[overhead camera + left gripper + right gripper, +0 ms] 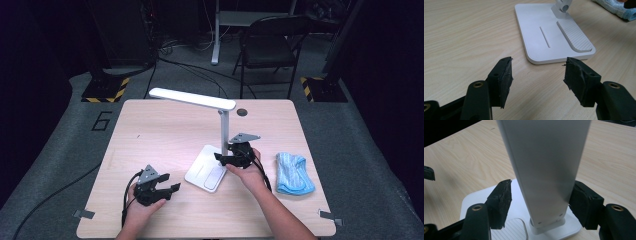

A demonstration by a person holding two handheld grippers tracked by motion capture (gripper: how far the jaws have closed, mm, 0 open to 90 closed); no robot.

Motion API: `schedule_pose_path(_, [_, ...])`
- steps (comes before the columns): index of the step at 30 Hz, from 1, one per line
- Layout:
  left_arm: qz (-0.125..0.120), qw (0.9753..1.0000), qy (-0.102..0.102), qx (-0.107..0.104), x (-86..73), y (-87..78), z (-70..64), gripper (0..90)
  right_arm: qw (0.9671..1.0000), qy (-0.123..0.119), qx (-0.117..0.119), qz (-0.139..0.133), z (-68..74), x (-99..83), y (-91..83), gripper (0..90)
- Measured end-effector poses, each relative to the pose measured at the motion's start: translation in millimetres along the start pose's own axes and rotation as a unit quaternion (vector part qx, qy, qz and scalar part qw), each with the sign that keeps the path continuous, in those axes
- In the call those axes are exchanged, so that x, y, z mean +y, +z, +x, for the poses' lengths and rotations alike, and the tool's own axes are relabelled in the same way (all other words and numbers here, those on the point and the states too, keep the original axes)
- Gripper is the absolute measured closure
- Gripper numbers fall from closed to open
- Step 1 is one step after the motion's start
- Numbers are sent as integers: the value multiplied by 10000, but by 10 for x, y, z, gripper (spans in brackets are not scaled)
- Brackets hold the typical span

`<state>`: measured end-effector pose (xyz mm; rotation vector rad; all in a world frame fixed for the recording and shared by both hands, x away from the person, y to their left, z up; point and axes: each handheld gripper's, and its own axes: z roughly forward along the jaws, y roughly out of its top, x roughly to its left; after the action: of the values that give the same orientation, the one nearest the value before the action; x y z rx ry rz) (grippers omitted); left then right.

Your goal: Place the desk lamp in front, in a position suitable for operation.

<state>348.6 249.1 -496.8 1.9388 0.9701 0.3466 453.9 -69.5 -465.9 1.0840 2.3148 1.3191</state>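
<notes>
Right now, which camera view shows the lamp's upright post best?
The right gripper view: the post stands close between the right gripper and its open jaws. The high view shows the post small and far. The left gripper view catches the post's hinge above the base.

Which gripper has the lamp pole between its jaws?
The right gripper. Its open jaws sit on either side of the lamp's upright pole, just above the white base. The left gripper is open over bare table.
</notes>
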Motion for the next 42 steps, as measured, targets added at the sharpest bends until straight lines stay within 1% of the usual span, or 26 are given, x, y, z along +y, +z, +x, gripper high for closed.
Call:
schedule_pose_path(1, [-2, 10000, 6, -4, -1, -3, 0, 388, 10000, -75, 13, 26, 2, 12, 7, 359])
schedule_pose_path(2, [-8, 10000, -1, 3, -1, -6, 1, 387, 10000, -22, -8, 49, 18, 16, 7, 357])
schedule_pose_path(4, [-11, 10000, 12, 0, 0, -14, 11, 387, 10000, -60, -14, 58, 17, 18, 6, 357])
schedule_pose_path(5, [-48, 10000, -64, 18, -4, -12, 4, 387, 10000, -70, -4, 45, 14, 14, 4, 358])
schedule_pose_path(7, [-50, 10000, -59, 5, -4, -17, 15, 387, 10000, -28, 16, 30, 24, -1, -17, 368])
schedule_pose_path(9, [-108, 9999, -77, 51, -9, -11, 13, 388, 9999, -65, 67, 38, 31, -19, -30, 372])
schedule_pose_path(13, [-63, 10000, -62, 21, -4, -16, 14, 388, 9998, -93, 151, 22, 74, -68, -72, 379])
schedule_pose_path(15, [-49, 10000, -47, 24, -3, -14, 14, 388, 9998, -76, 152, 62, 96, -80, -95, 385])
schedule_pose_path(17, [-36, 10000, -51, 20, -1, -10, 11, 388, 9997, -203, 129, 60, 97, -82, -105, 400])
schedule_pose_path(19, [-41, 9999, -95, 17, -1, -6, 0, 388, 9998, -184, 98, 54, 96, -77, -97, 409])
schedule_pose_path(20, [-61, 9999, -125, 12, -2, -3, -6, 387, 9997, -240, 19, 32, 68, -65, -90, 412])
schedule_pose_path(22, [-54, 10000, -43, 9, 2, -6, 6, 387, 9999, -94, 49, 46, 38, -52, -87, 415])
schedule_pose_path(23, [-59, 9999, -94, 12, 0, -8, 1, 388, 9999, -49, 105, 48, 24, -48, -77, 431])
schedule_pose_path(24, [-68, 9999, -101, 15, -1, -10, 6, 388, 9998, -43, 170, 60, 20, -46, -75, 484])
schedule_pose_path(25, [-78, 9999, -86, 26, -2, -9, 11, 387, 9998, -83, 167, 32, 22, -44, -74, 490])
schedule_pose_path(26, [-100, 9999, -57, 49, -4, -9, 19, 387, 9998, -157, 151, 9, 16, -40, -69, 492])
schedule_pose_path(28, [-58, 9999, -95, 15, -4, -20, 23, 388, 9998, -124, 106, 62, 21, -32, -73, 495])
schedule_pose_path(31, [-61, 10000, -59, 33, -3, -28, 29, 388, 9996, -261, 45, 74, 24, -20, -70, 504])
schedule_pose_path(32, [-56, 10000, -59, 35, -3, -31, 29, 388, 9997, -226, 5, 81, 37, -21, -71, 507])
schedule_pose_path(35, [-73, 9999, -85, 39, -5, -31, 24, 387, 9995, -301, -116, 67, 38, -22, -79, 510])
schedule_pose_path(36, [-73, 9999, -86, 39, -6, -32, 25, 388, 9996, -215, -184, 75, 49, -30, -90, 510])
schedule_pose_path(37, [-75, 9999, -69, 43, -7, -33, 27, 387, 9994, -208, -248, 74, 48, -36, -100, 510])
schedule_pose_path(38, [-70, 10000, -34, 45, -7, -35, 33, 387, 9996, -138, -248, 52, 57, -44, -110, 510])
schedule_pose_path(39, [-78, 9999, -89, 36, -9, -34, 28, 387, 9994, -146, -303, 41, 54, -52, -115, 508])
schedule_pose_path(41, [-79, 9999, -88, 41, -10, -35, 28, 388, 9994, -51, -334, 23, 69, -66, -132, 505])
schedule_pose_path(42, [-77, 9999, -88, 43, -10, -36, 28, 388, 9994, -63, -346, 8, 69, -75, -141, 503])
